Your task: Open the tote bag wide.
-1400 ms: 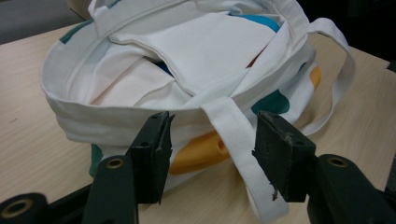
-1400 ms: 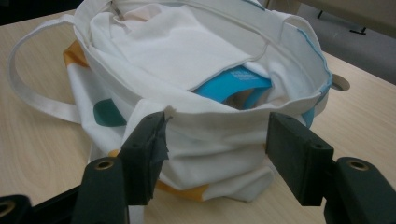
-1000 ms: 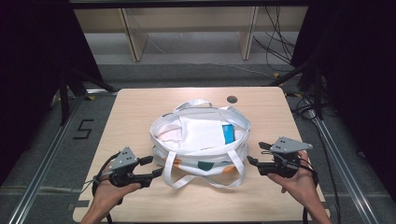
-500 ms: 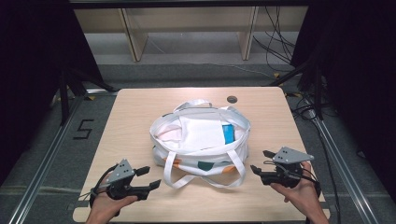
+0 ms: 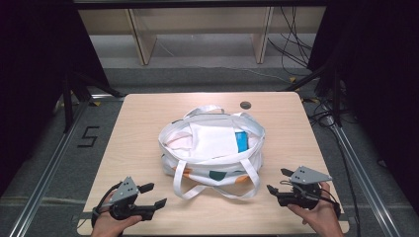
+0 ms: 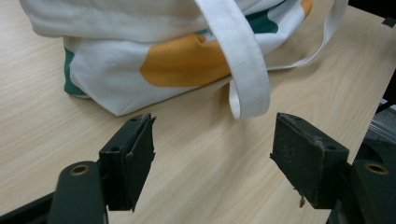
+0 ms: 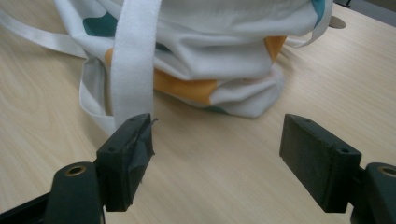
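Two grippers low over a pale wooden table, seen from the high view. Left gripper near the front left corner, jaws spread and empty, held in a hand. Right gripper near the front right, jaws likewise parted on nothing, with a hand under it. Between and beyond the two sets of fingers, a white tote bag with orange and green patches, mouth open, white folded fabric and a blue item inside, strap loops trailing toward the front edge. Small dark disc on the table past the bag. Grey floor around, a painted "5" at left, wooden frame legs and loose cables at the back, dark curtains on both sides.

Left gripper view: black pads wide apart over bare wood grain, tote bag just ahead of them, an orange patch facing, a white strap hanging down between and beyond the pads.

Right gripper view: pads open, tote bag ahead, a white strap falling just past the left-hand pad.

Compared with half a second ago: both grippers in much the same places, slightly drawn toward the front edge; bag unmoved.
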Demonstrator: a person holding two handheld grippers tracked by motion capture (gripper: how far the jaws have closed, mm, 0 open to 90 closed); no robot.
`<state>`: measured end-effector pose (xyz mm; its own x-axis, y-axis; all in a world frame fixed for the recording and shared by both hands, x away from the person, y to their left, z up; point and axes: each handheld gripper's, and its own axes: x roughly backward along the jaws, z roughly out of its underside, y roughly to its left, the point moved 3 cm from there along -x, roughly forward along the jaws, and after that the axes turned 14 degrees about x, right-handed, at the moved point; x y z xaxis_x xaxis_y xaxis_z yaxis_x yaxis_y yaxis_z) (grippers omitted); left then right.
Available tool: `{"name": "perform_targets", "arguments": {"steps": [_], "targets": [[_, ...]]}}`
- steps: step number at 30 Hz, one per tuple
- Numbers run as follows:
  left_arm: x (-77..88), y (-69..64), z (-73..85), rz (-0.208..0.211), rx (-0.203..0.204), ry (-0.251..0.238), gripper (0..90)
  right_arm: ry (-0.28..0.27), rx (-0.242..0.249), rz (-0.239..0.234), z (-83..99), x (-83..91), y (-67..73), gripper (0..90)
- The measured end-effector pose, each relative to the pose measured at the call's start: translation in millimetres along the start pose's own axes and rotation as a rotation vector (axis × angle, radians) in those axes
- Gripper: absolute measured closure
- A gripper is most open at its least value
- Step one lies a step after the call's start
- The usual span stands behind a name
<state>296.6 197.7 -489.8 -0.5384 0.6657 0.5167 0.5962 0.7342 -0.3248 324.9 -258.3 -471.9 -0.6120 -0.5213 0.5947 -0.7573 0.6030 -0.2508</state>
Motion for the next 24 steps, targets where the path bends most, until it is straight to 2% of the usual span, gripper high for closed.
{"name": "perform_targets", "arguments": {"steps": [1, 2, 3, 5, 6, 7, 10, 11, 12, 14, 15, 16, 19, 20, 22, 23, 24], "targets": [[-0.7, 1.0, 3.1, -0.003, 0.0, 0.008, 28.2, -0.003, 0.017, 0.002, 3.0, -0.2, 0.4, 26.5], [-0.7, 1.5, 5.1, -0.006, -0.002, 0.014, 28.2, 0.003, 0.013, -0.002, 4.2, -0.2, 1.6, 26.5], [-1.6, 1.7, 6.7, -0.008, 0.0, 0.005, 28.1, -0.002, 0.037, 0.006, 6.4, -1.4, 1.4, 26.5], [-0.4, 3.6, 9.9, -0.023, -0.015, 0.019, 28.0, 0.01, 0.022, -0.004, 9.7, -1.5, 4.5, 26.1], [-0.3, 3.7, 12.1, -0.027, -0.006, 0.021, 28.0, 0.008, 0.036, -0.001, 11.3, -1.8, 4.6, 25.9], [-0.9, 3.5, 14.4, -0.032, 0.006, 0.019, 27.9, 0.012, 0.027, -0.001, 13.1, -1.6, 5.9, 25.7], [-0.7, 6.1, 20.1, -0.059, -0.024, 0.039, 27.6, 0.023, 0.039, 0.001, 19.3, -2.4, 8.2, 24.8], [0.0, 6.5, 21.8, -0.064, -0.033, 0.048, 27.4, 0.035, 0.028, -0.004, 20.8, -1.9, 9.9, 24.8], [-0.3, 6.0, 23.7, -0.065, -0.02, 0.05, 27.3, 0.036, 0.034, -0.002, 22.9, -1.7, 10.5, 24.8], [-1.3, 5.7, 26.2, -0.069, -0.027, 0.048, 27.3, 0.042, 0.033, -0.008, 26.4, -1.2, 12.5, 24.8], [0.2, 7.6, 26.7, -0.082, -0.056, 0.078, 27.1, 0.048, 0.035, -0.01, 27.9, -0.8, 13.1, 24.8], [-1.6, 4.5, 28.4, -0.075, -0.016, 0.059, 26.7, 0.049, 0.033, -0.015, 29.7, -0.3, 13.9, 24.8], [-2.9, 4.4, 29.4, -0.07, -0.029, 0.063, 26.0, 0.062, 0.027, -0.015, 34.5, -0.3, 15.4, 24.7], [-2.2, 4.4, 29.5, -0.084, -0.031, 0.075, 25.8, 0.063, 0.029, -0.018, 36.1, -1.0, 15.7, 24.7], [-2.7, 4.2, 29.8, -0.081, -0.029, 0.076, 25.5, 0.069, 0.039, -0.025, 38.8, -1.7, 16.5, 24.7], [-4.2, 4.8, 29.5, -0.07, -0.041, 0.064, 25.5, 0.075, 0.03, -0.024, 39.9, -1.5, 17.4, 24.7], [-4.7, 4.8, 30.5, -0.076, -0.026, 0.063, 25.5, 0.077, 0.033, -0.029, 40.8, -1.8, 17.9, 24.7]]}}
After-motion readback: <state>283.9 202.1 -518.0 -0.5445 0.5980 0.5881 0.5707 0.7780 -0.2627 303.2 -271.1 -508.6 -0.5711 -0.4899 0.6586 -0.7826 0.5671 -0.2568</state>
